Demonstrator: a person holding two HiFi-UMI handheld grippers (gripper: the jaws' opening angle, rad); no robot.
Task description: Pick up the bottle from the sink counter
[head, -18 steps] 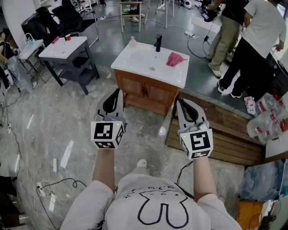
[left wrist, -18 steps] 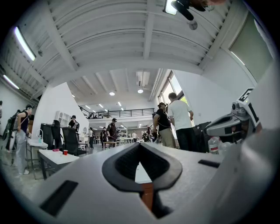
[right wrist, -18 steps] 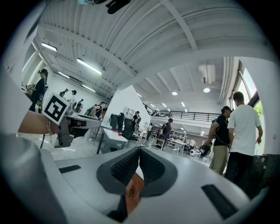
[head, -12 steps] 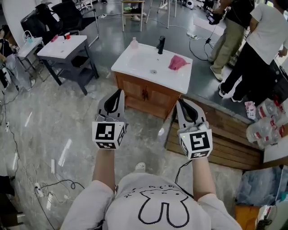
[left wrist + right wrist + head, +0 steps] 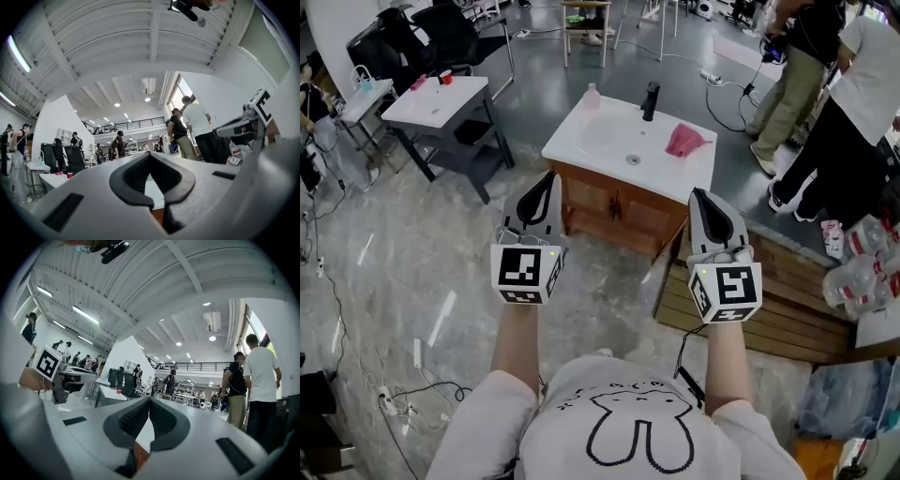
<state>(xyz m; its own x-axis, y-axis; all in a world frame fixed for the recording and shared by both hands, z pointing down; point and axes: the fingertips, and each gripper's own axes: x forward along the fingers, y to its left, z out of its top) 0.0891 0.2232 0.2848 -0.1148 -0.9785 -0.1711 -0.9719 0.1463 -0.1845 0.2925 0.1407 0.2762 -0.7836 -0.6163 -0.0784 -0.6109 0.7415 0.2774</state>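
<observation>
A small pale pink bottle (image 5: 592, 94) stands upright at the back left corner of the white sink counter (image 5: 581, 141), which tops a wooden cabinet. A black faucet (image 5: 650, 100) rises behind the basin, and a pink cloth (image 5: 684, 141) lies at the counter's right. My left gripper (image 5: 547, 180) is held in the air short of the cabinet's front, shut and empty. My right gripper (image 5: 701, 195) is level with it at the right, also shut and empty. In the left gripper view the jaws (image 5: 150, 154) meet with nothing between them; the right gripper's jaws (image 5: 149, 401) do the same.
A grey table (image 5: 431, 98) with a red cup (image 5: 444, 78) stands at the left, with black chairs behind it. People (image 5: 825, 112) stand at the right. A wooden platform (image 5: 787, 300) lies right of the cabinet, plastic bottles (image 5: 862, 253) beyond it. Cables trail on the floor.
The sink cabinet has come nearer and shifted right in the head view. Both grippers stay shut and side by side, and sit slightly higher in the picture.
</observation>
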